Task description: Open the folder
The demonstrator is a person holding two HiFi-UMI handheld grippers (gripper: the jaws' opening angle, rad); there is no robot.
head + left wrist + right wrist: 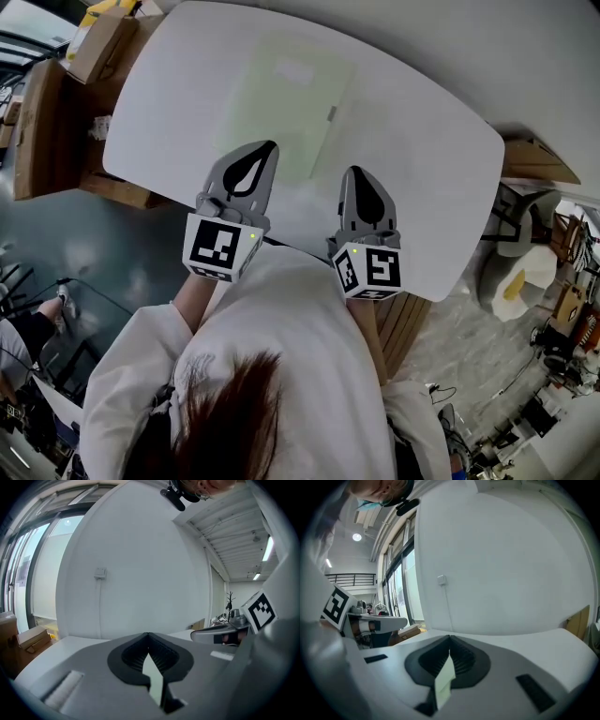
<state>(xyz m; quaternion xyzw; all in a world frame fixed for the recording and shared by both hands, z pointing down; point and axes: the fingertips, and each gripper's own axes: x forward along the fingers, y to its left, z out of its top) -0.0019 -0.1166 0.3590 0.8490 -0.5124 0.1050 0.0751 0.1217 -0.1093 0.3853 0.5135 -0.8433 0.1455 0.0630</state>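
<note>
The pale green, flat rectangular folder (281,103) lies closed on the white rounded surface (422,187), at twelve o'clock from both your hands. Your left gripper (265,150) hangs over the folder's seven o'clock corner, and your right gripper (356,174) sits just off its five o'clock corner. Both sets of jaws are clenched tip to tip on nothing. Let the right jaws part before you reach in, since closed tips can only push the cover. The small grey tab (331,113) on the three o'clock edge probably marks the opening side, so come in low there, slip one jaw under the top cover alone and pinch lightly. Press the left jaws down along the nine o'clock edge so the thin folder does not skate, then swing the cover over toward nine o'clock.
</note>
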